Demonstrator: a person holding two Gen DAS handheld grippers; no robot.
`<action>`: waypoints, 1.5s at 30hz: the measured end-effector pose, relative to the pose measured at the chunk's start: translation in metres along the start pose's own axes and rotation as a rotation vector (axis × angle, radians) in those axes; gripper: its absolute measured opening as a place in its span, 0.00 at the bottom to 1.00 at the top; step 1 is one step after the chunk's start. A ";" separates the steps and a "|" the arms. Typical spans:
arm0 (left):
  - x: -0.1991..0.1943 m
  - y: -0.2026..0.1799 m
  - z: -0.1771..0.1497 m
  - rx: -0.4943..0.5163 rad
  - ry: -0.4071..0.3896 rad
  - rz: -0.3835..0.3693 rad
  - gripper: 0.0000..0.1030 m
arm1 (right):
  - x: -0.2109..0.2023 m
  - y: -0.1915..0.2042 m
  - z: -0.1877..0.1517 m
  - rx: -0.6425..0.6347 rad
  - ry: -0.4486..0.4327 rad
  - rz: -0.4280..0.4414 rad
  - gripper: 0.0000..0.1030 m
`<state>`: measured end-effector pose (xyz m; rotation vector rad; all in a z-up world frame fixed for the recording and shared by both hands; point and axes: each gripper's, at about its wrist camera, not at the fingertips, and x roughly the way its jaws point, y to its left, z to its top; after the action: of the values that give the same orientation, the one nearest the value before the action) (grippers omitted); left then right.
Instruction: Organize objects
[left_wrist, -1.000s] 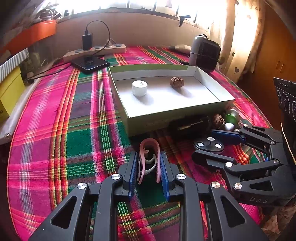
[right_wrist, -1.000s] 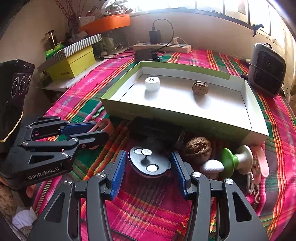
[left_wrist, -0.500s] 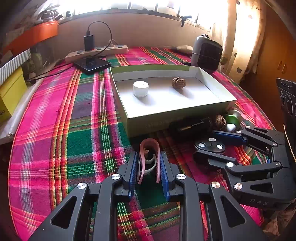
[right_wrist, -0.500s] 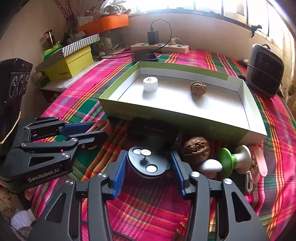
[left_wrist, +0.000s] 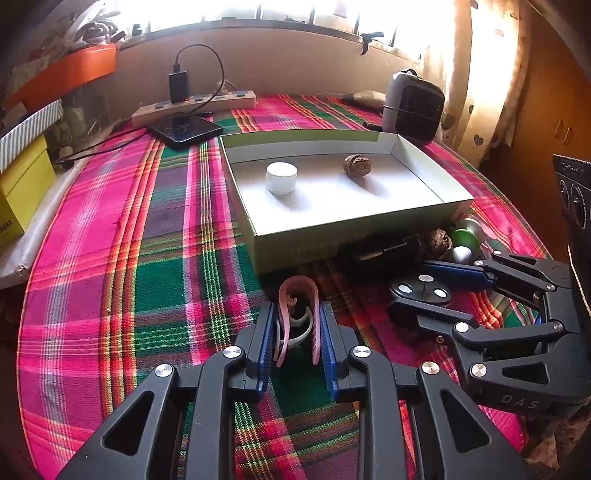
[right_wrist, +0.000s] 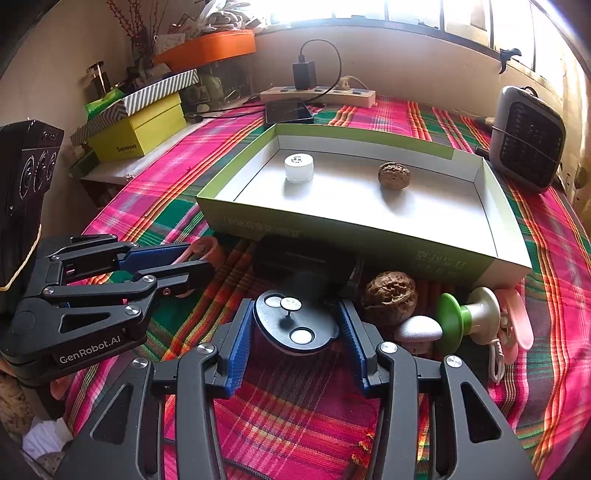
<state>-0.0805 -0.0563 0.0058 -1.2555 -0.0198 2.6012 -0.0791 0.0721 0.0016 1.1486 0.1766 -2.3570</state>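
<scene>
My left gripper (left_wrist: 297, 332) is shut on a pink clip (left_wrist: 298, 314) and holds it just above the plaid cloth. My right gripper (right_wrist: 295, 328) is shut on a black disc with silver studs (right_wrist: 295, 326); it shows in the left wrist view (left_wrist: 421, 290) too. The green-sided box (left_wrist: 351, 236) lies behind both, with a white cap (left_wrist: 281, 178) and a walnut (left_wrist: 357, 165) inside. A second walnut (right_wrist: 389, 297), a white knob (right_wrist: 417, 328), a green-and-white mushroom piece (right_wrist: 465, 319) and a pink piece (right_wrist: 517, 321) lie right of the disc.
A black block (right_wrist: 306, 256) lies against the box's front wall. A small heater (right_wrist: 528, 140) stands at the back right, a power strip (right_wrist: 317, 95) and phone (right_wrist: 288, 110) at the back. A yellow box (right_wrist: 136, 134) sits at the left edge.
Both grippers keep their hold and have lifted slightly, so the box and far objects sit lower in view. The objects on the cloth have not moved.
</scene>
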 end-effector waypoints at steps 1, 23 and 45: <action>0.000 0.000 0.000 -0.001 0.000 -0.001 0.21 | 0.000 0.000 0.000 0.000 0.000 0.000 0.45; -0.011 -0.003 0.002 0.000 -0.024 0.008 0.21 | -0.007 -0.002 0.000 0.018 -0.021 0.019 0.45; -0.024 -0.018 0.035 0.017 -0.078 -0.023 0.21 | -0.037 -0.020 0.023 0.046 -0.107 -0.012 0.45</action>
<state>-0.0891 -0.0415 0.0487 -1.1407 -0.0268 2.6234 -0.0867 0.0958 0.0423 1.0419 0.0932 -2.4375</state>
